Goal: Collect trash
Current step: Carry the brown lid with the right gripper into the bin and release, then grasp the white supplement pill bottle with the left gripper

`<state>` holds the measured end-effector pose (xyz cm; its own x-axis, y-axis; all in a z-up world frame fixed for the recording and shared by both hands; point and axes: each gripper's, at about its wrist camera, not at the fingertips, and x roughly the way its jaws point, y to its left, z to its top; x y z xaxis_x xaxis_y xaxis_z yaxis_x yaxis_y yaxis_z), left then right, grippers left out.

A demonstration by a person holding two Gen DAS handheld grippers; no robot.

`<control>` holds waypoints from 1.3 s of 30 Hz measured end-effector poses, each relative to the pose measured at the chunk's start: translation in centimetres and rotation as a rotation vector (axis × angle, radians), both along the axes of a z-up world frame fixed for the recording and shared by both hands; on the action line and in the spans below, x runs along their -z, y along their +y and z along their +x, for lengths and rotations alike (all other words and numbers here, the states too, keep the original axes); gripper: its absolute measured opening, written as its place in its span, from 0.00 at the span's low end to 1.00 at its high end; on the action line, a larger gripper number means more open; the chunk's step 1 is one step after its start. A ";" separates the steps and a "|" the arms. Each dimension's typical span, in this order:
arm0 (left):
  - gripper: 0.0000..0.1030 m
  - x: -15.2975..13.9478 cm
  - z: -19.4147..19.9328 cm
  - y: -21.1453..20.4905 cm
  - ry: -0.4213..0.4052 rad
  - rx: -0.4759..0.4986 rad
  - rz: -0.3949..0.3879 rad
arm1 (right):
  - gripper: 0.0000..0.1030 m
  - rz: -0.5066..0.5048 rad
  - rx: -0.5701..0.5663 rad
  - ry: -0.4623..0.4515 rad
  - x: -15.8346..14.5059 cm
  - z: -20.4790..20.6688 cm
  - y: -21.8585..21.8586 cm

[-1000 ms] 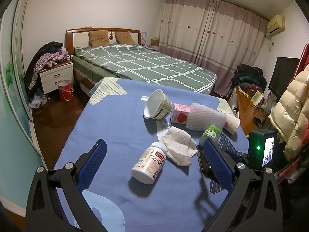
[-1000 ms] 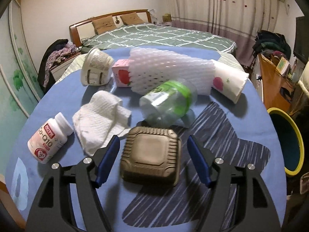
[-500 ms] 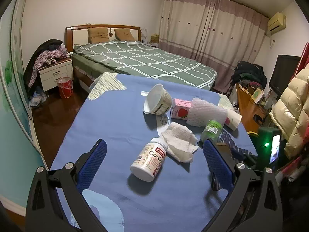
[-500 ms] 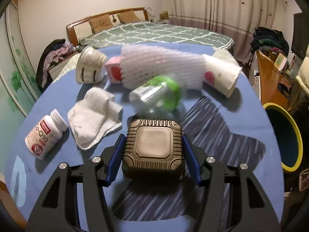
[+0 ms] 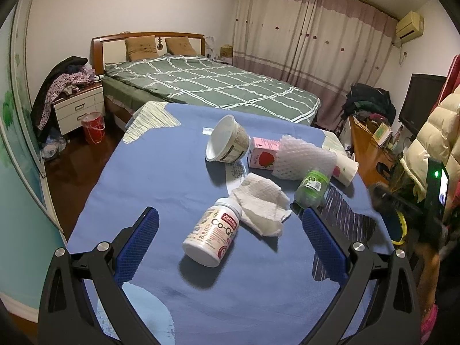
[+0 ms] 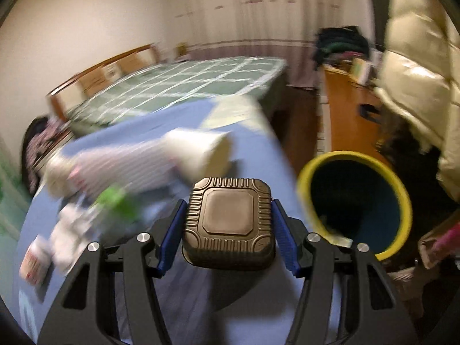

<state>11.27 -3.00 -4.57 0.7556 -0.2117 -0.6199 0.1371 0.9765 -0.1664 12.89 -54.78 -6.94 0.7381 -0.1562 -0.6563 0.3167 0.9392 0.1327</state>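
Observation:
My right gripper (image 6: 228,230) is shut on a brown ribbed square box (image 6: 228,224), lifted off the blue table (image 6: 184,299) and close to the yellow-rimmed bin (image 6: 355,201) at the right. My left gripper (image 5: 227,233) hangs open above the table (image 5: 161,172), with a white Co-Q10 pill bottle (image 5: 212,237) lying between its fingers and untouched. Beyond it lie a crumpled white tissue (image 5: 263,205), a green-capped clear jar (image 5: 312,187), a white foam net (image 5: 303,159), a pink strawberry carton (image 5: 263,156), a tipped white cup (image 5: 227,143) and a paper cup (image 5: 343,169).
The bin (image 5: 398,227) stands on the floor past the table's right edge, in front of a wooden desk (image 6: 342,106) and a cream padded jacket (image 6: 417,72). A green checked bed (image 5: 207,83) lies behind the table. A red bucket (image 5: 93,126) sits by the nightstand.
My right gripper closed on the brown box, lifted it and swung right toward the bin, rolling as it went. The left gripper barely moved.

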 end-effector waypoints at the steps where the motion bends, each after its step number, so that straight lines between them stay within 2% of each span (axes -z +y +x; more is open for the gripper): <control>1: 0.95 0.1 0.1 -0.2 0.001 0.003 0.002 | 0.55 -0.003 0.049 -0.002 0.0 0.2 -1.5; 7: 0.96 0.6 0.5 -1.0 0.016 0.014 0.018 | 0.55 -0.026 0.254 0.021 0.7 1.5 -7.5; 17: 0.96 2.1 1.4 -1.0 0.052 0.009 0.020 | 0.56 -0.017 0.364 0.079 2.8 2.3 -10.9; 19: 0.96 2.4 1.6 -0.9 0.057 0.006 0.023 | 0.62 -0.005 0.384 0.079 3.0 2.2 -11.5; 24: 0.96 3.0 2.1 -0.7 0.066 0.000 0.027 | 0.66 -0.014 0.390 0.072 3.0 2.1 -11.2; 39: 0.95 6.0 5.0 0.1 0.113 0.057 0.058 | 0.67 0.001 0.356 0.064 3.2 2.3 -10.8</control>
<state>16.31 -2.89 -10.53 0.6677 -0.2136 -0.7131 0.1761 0.9761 -0.1275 15.16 -65.62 -10.12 0.5948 -0.3951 -0.7000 0.6315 0.7685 0.1028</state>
